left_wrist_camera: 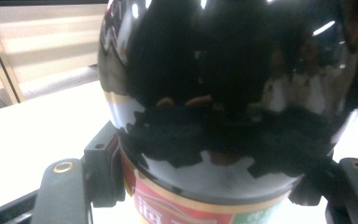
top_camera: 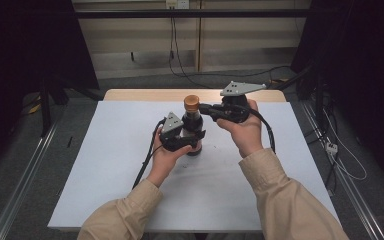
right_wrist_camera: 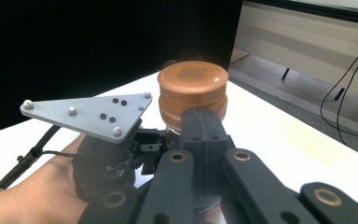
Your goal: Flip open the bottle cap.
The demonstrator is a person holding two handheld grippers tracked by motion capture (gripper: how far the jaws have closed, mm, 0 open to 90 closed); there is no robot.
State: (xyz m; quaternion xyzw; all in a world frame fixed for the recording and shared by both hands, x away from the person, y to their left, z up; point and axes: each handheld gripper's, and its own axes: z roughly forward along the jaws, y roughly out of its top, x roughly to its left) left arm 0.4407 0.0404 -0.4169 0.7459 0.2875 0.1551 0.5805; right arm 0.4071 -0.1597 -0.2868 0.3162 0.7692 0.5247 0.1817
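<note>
Table (top_camera: 105, 165) w/ pale top, wood edge at back; dark bottle (top_camera: 192, 124) stands approx. mid-table, prob. upright.

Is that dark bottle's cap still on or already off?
On. The copper-brown cap sits atop the dark bottle, which stands upright on the table.
</note>
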